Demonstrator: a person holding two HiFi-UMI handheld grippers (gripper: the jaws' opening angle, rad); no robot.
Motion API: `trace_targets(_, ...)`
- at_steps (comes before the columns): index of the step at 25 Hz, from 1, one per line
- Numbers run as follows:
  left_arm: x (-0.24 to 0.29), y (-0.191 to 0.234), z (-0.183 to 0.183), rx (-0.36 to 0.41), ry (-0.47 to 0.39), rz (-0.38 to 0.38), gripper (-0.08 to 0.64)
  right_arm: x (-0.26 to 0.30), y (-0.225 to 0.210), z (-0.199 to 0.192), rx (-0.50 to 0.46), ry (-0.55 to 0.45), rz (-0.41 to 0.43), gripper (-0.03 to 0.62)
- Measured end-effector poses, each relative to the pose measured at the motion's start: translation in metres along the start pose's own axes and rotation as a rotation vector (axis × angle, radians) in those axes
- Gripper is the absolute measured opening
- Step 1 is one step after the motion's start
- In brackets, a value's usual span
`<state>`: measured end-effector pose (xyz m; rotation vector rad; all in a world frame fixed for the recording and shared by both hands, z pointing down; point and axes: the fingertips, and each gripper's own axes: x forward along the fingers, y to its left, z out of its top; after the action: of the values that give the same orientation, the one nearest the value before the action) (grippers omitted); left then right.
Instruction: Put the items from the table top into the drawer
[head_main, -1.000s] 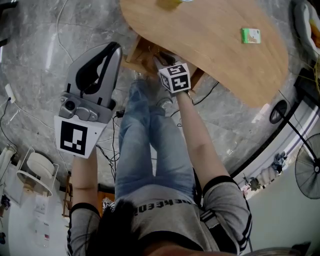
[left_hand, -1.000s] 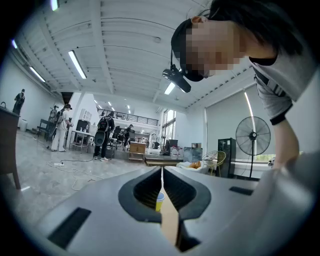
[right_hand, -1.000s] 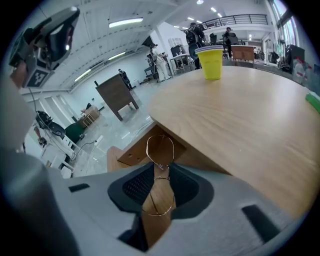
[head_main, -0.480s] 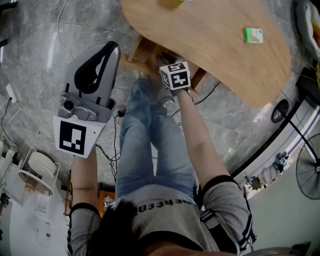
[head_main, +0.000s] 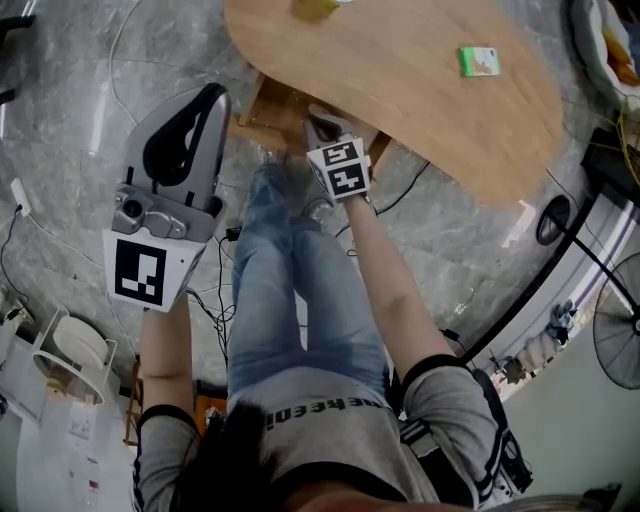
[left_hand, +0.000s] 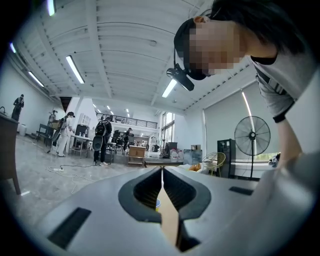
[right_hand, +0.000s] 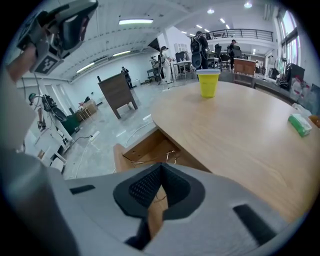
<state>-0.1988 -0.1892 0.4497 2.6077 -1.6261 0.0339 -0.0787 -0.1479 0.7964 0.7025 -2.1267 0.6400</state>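
- The right gripper (right_hand: 161, 172) had just closed: its jaws met at the tips with nothing between them. In the right gripper view they pointed down over the open drawer.
- The left gripper (left_hand: 161, 171) was closed too, its dark pads touching at the tips and holding nothing. In the head view it sat at the left of the frame, over the grey marble floor (head_main: 80, 120) and well clear of the table.
- The wooden drawer (right_hand: 142, 145) stood pulled out from under the table's near edge, at the centre of the right gripper view. Some thin, wire-like pieces lay inside it, too small to identify.
- The oval wooden table (right_hand: 240, 125) filled the right half of the right gripper view.
- A yellow cup (right_hand: 208, 83) stood upright on the table's far part, in the upper middle of that frame.
- A small green packet (right_hand: 300, 124) lay on the table near its right edge, well apart from the cup and the drawer. In the head view it appeared in the upper right.
- The marker cube (head_main: 340, 167) on the right gripper showed just below the table's edge in the head view, beside the drawer.
- The person's jeans (head_main: 300, 290) ran down the middle of the head view, between the two forearms.
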Motion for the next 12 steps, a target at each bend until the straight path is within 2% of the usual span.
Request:
trace_targets(6, 0.003, -0.037, 0.039, 0.003, -0.085, 0.035, 0.011, -0.056, -0.003, 0.015, -0.005, -0.113, -0.007, -0.002)
trace_targets(12, -0.012, -0.076, 0.059, -0.001, -0.083, 0.063, 0.011, -0.125, 0.013, 0.027, -0.044, -0.213, 0.01, -0.002)
